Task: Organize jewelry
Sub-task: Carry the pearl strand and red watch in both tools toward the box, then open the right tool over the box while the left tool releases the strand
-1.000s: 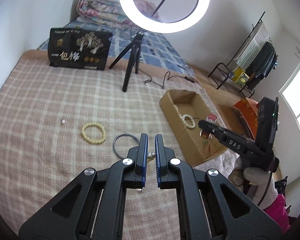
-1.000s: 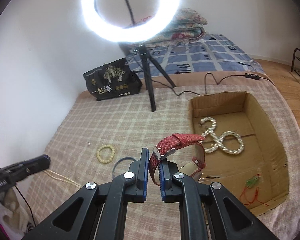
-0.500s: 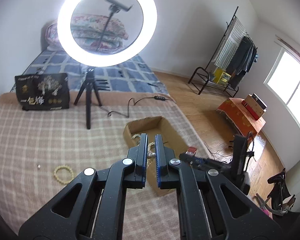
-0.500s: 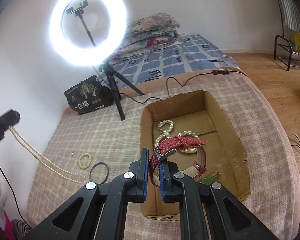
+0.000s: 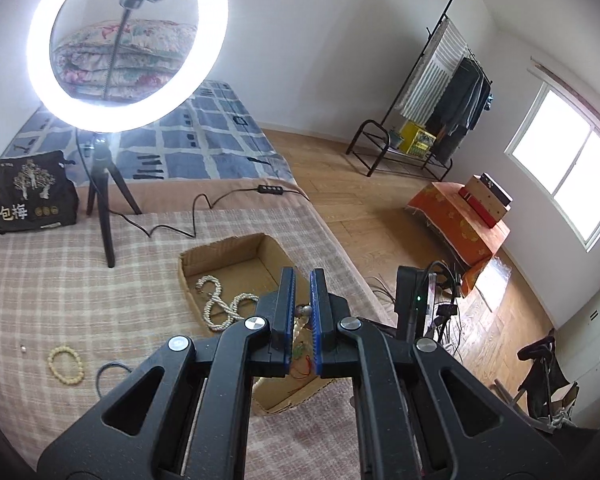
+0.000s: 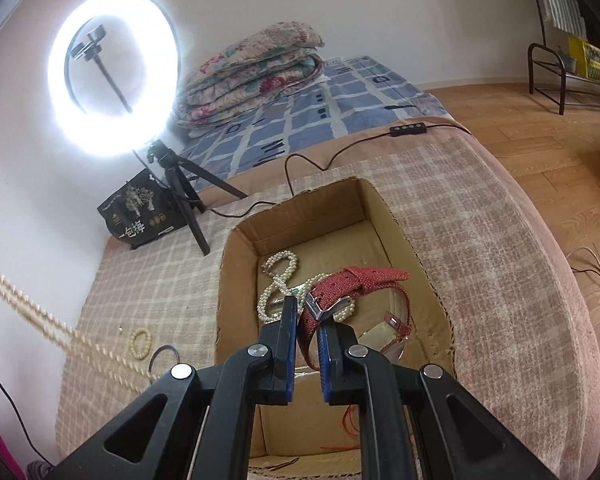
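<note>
My left gripper is shut on the clasp end of a long cream bead necklace; the strand hangs away to the left in the right wrist view. My right gripper is shut on a red watch by its strap and holds it over the open cardboard box. A white pearl necklace lies coiled in the box, as do red and green threads. The box also shows in the left wrist view.
A cream bead bracelet, a dark hoop and a small bead lie on the checked blanket left of the box. A ring light on a tripod, its cable and a black bag stand behind.
Both grippers rose and swung right toward the box. The red watch moved from beside the box to over its inside. The cream necklace lifted off the blanket with the left gripper.
</note>
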A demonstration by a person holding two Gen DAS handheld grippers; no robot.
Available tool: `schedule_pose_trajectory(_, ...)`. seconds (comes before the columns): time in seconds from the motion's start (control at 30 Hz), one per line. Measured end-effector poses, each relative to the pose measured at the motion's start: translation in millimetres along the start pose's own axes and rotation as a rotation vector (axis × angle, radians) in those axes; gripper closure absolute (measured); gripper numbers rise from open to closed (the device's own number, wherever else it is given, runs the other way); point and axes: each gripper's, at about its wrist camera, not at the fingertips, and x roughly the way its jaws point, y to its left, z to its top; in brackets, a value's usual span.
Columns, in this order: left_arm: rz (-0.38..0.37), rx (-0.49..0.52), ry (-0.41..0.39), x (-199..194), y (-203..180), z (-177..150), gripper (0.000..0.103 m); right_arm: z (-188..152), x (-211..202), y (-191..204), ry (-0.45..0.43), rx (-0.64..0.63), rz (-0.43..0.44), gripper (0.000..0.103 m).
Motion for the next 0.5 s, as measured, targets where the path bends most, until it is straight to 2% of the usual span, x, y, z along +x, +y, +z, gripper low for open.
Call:
schedule_pose_trajectory(0.23, -0.007, 0.012, 0.06, 34, -14, -11, 0.098, 5, 12, -14, 0.018, 0.036, 0.0, 0.096)
schedule_pose_trajectory(0.5, 0.022, 0.012, 0.118, 61, -8, -28, 0.098, 5, 27, -26, 0.047, 0.062, -0.006, 0.096)
